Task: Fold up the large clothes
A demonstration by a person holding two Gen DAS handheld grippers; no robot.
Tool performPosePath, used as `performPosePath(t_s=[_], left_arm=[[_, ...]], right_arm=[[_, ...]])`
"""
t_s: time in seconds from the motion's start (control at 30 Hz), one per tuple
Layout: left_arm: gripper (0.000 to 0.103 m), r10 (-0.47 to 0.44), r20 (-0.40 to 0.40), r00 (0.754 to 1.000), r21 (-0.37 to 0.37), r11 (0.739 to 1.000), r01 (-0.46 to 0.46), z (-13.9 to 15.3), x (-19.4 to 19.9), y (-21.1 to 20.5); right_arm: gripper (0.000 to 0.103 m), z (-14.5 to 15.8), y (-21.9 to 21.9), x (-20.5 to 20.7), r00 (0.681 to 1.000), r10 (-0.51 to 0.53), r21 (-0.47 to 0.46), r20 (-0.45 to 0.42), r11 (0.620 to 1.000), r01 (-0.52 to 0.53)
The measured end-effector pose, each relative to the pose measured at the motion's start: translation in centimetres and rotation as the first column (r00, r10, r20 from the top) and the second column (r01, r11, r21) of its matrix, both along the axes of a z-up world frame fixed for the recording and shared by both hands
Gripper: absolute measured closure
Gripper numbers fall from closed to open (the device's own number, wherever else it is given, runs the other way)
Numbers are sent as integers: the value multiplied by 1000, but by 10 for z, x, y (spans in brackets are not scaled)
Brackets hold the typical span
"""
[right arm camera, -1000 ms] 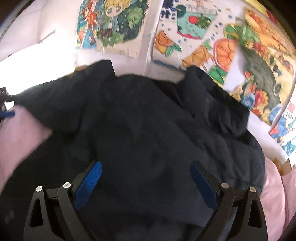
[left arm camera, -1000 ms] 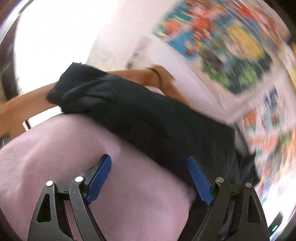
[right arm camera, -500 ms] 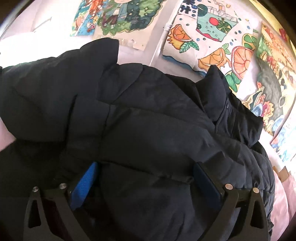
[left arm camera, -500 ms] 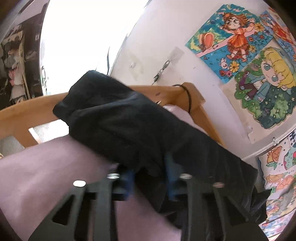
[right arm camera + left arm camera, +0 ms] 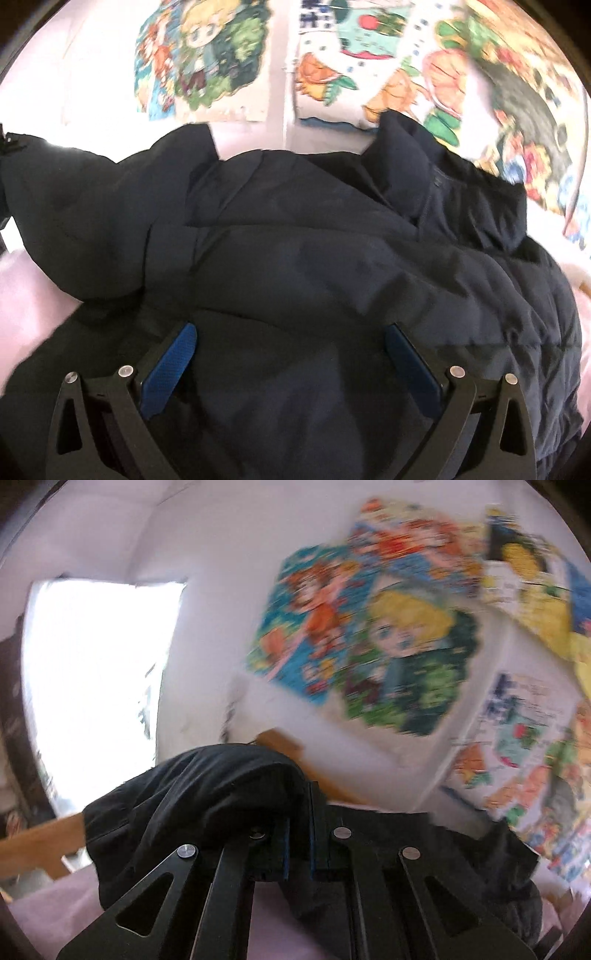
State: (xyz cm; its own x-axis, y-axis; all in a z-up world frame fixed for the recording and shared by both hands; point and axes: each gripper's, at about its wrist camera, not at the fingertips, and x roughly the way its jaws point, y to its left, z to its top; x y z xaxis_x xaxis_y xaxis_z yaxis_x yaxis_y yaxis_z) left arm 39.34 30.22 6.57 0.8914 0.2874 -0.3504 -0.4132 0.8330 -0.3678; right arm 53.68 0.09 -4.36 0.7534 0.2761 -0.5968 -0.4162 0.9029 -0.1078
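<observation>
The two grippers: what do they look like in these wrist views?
Both match. The left gripper and right gripper have black plastic jaws built as open triangular frames, with round silver pivot pins. Each jaw carries a flat blue textured pad on its inner face. No cables, markings, sleeves or hands show in either view.

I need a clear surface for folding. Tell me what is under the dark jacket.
A pink bed cover lies under the dark jacket, showing at its left and right edges. A wooden bed frame shows beyond it. Whatever lies beneath the jacket's middle is covered.
</observation>
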Motion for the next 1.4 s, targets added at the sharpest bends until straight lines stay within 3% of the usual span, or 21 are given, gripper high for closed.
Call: performPosePath(t_s=[0.1, 0.23, 0.5, 0.6, 0.67, 0.7, 0.77, 0.87, 0.97, 1.13, 1.2, 1.3, 1.33, 1.4], left_arm=[[99, -86, 45, 995, 66, 994, 83, 22, 2, -31], [99, -223, 73, 972, 173, 963, 208, 50, 8, -83], [99, -459, -11, 889, 312, 843, 439, 62, 39, -190], [99, -538, -73, 840, 369, 767, 524, 57, 47, -237], [99, -582, -116, 805, 406, 711, 574, 48, 47, -264], [99, -612, -155, 776, 427, 667, 611, 42, 49, -283], [99, -646, -214, 733, 443, 604, 662, 28, 49, -310], [99, -671, -308, 675, 431, 534, 728, -3, 55, -349], [99, -671, -388, 632, 374, 512, 773, -37, 67, -376], [94, -655, -480, 583, 295, 506, 811, -82, 89, -400], [87, -657, -499, 566, 271, 502, 821, -95, 91, -404], [64, -681, -513, 522, 251, 463, 850, -109, 84, -410], [56, -676, -517, 524, 272, 451, 850, -112, 74, -414], [54, -630, -545, 553, 382, 400, 833, -117, 59, -429]], right_arm=[[0, 16, -28, -8, 1000, -3, 79, -29, 997, 6], [0, 52, -85, -26, 998, -15, 176, -61, 984, 26], [0, 90, -199, -59, 989, -143, 281, -39, 948, 149], [0, 88, -239, -64, 977, -207, 351, -52, 912, 212], [0, 86, -260, -66, 968, -244, 383, -61, 890, 248], [0, 84, -271, -67, 964, -258, 396, -69, 879, 264], [0, 79, -286, -69, 958, -274, 409, -83, 867, 284], [0, 70, -304, -72, 951, -290, 403, -106, 862, 307], [0, 60, -316, -75, 946, -300, 387, -123, 863, 324], [0, 46, -336, -76, 938, -315, 377, -146, 859, 347], [0, 41, -341, -75, 936, -318, 370, -151, 860, 352], [0, 34, -345, -74, 934, -322, 357, -158, 863, 358], [0, 32, -346, -73, 933, -320, 354, -163, 864, 358], [0, 30, -347, -71, 933, -319, 349, -168, 866, 359]])
